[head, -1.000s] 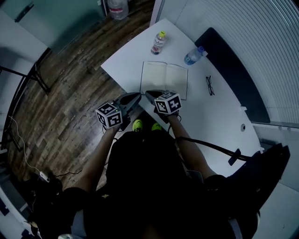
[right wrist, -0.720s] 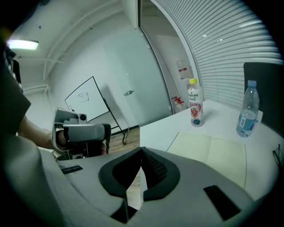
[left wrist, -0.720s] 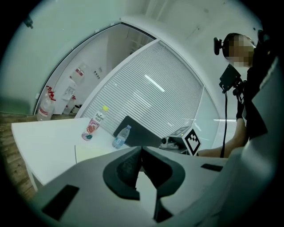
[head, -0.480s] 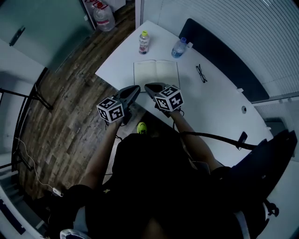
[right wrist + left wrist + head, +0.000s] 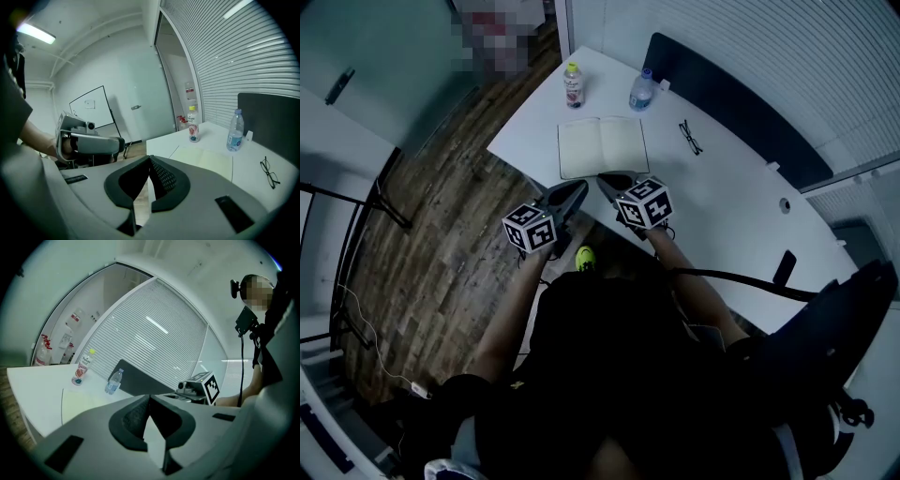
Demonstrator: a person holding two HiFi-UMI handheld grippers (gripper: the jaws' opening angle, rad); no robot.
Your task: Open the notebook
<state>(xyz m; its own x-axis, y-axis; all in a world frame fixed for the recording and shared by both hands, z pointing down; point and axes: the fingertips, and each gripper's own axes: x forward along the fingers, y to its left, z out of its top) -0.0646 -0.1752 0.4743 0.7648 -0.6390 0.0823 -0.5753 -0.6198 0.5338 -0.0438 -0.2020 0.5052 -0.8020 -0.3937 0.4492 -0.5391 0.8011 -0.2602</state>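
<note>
The notebook (image 5: 602, 146) lies open and flat on the white table (image 5: 722, 206), its pale pages up. It also shows in the left gripper view as the notebook (image 5: 77, 401) and in the right gripper view as the notebook (image 5: 206, 158). My left gripper (image 5: 578, 187) hangs just off the table's near edge, its tips together and nothing between them. My right gripper (image 5: 605, 178) is beside it, just short of the notebook's near edge, shut and empty as well. Neither touches the book.
A pink-labelled bottle (image 5: 573, 84) and a clear water bottle (image 5: 642, 91) stand beyond the notebook. Folded glasses (image 5: 690, 136) lie to its right. A dark divider panel (image 5: 722, 94) runs along the table's far side. A dark chair (image 5: 825, 328) is at the right, over wood floor (image 5: 431, 216).
Both grippers have lifted a little and stayed side by side, jaws still shut. In the head view the notebook now sits further up, away from them.
</note>
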